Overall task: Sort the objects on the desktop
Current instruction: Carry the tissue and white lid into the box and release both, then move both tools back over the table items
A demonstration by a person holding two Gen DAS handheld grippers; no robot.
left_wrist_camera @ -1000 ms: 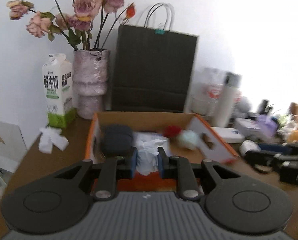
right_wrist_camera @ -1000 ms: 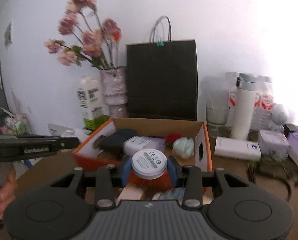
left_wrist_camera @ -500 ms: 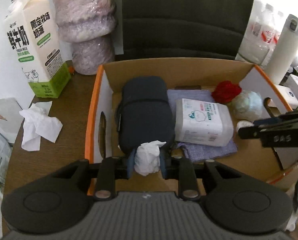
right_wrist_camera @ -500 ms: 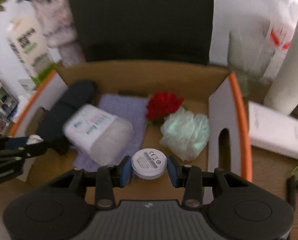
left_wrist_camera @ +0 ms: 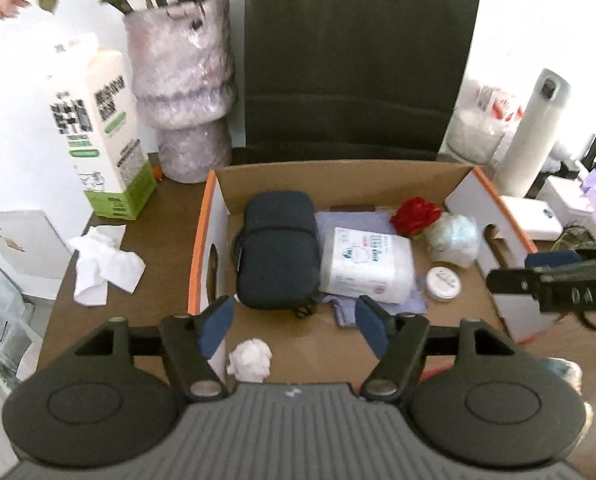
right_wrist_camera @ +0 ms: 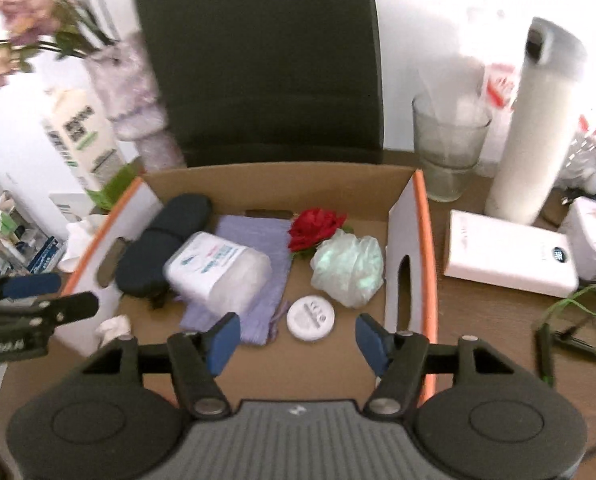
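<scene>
An orange-rimmed cardboard box point(left_wrist_camera: 201, 236) point(right_wrist_camera: 424, 240) holds a dark pouch point(left_wrist_camera: 275, 252), a wipes pack point(left_wrist_camera: 366, 266), a purple cloth point(right_wrist_camera: 253, 236), a red flower point(right_wrist_camera: 316, 228) and a mint bath puff point(right_wrist_camera: 348, 270). My left gripper point(left_wrist_camera: 293, 324) hangs over the box's near end, its jaws opening. A crumpled tissue ball point(left_wrist_camera: 249, 360) lies free on the box floor by the left finger. My right gripper point(right_wrist_camera: 298, 338) is also opening. A white round tin point(right_wrist_camera: 310, 318) lies loose on the floor just ahead of its pads.
Behind the box stand a milk carton point(left_wrist_camera: 97, 140), a furry vase point(left_wrist_camera: 181, 92) and a black paper bag point(left_wrist_camera: 358, 56). To the right are a glass point(right_wrist_camera: 446, 148), a white flask point(right_wrist_camera: 534, 120), a white power bank point(right_wrist_camera: 506, 256) and cables point(right_wrist_camera: 570, 320). Another tissue point(left_wrist_camera: 101, 268) lies at left.
Both grippers swung forward and tilted down over the box, then opened. The tissue ball left the left jaws and the round tin left the right jaws; both now lie in the box.
</scene>
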